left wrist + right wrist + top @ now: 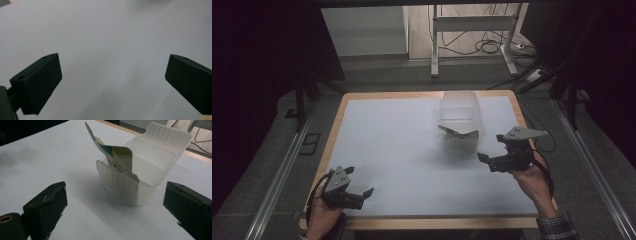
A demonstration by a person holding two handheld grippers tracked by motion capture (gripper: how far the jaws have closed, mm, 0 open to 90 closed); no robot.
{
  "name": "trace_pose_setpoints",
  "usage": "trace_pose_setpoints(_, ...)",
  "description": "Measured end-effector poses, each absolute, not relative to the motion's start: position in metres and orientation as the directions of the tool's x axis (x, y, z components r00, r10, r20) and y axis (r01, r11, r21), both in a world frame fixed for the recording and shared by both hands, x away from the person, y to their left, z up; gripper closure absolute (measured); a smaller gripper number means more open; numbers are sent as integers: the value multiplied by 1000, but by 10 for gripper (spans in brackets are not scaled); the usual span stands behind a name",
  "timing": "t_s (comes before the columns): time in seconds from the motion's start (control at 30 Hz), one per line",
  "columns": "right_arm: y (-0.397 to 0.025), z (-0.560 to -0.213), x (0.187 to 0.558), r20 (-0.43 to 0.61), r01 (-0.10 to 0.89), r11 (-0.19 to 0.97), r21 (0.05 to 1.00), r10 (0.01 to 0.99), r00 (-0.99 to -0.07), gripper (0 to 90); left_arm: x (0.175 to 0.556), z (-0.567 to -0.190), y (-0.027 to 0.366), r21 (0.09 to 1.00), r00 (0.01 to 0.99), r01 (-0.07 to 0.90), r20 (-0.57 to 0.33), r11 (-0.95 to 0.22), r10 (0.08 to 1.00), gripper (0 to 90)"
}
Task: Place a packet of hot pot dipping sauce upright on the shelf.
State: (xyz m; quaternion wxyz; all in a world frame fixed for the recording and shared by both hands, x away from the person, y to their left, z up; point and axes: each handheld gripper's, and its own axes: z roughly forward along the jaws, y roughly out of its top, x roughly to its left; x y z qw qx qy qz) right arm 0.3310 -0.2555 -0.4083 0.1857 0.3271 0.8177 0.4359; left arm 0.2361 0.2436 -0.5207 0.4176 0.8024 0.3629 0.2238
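A translucent plastic bin (460, 117) (147, 167) stands on the white table top (402, 150), right of centre. A crumpled green-and-white packet (457, 133) (113, 155) leans inside its near end and sticks up above the rim. My right gripper (493, 148) (115, 202) hovers just right of the bin, open, with nothing between its jaws. At the table's near left corner my left gripper (360, 182) (112, 77) is open over bare table surface.
The table has a wooden rim (427, 222). Behind it stand a white metal frame (472, 30) and loose cables (492, 47) on the floor. Aluminium rails (282, 175) run along both sides.
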Motion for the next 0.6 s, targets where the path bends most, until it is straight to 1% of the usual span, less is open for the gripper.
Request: trace_pose_setpoints(0.6,-264,-419,311,-18,385,398,833,714,-700,19,236,-521,243,830,636,397,58,-391,770,7)
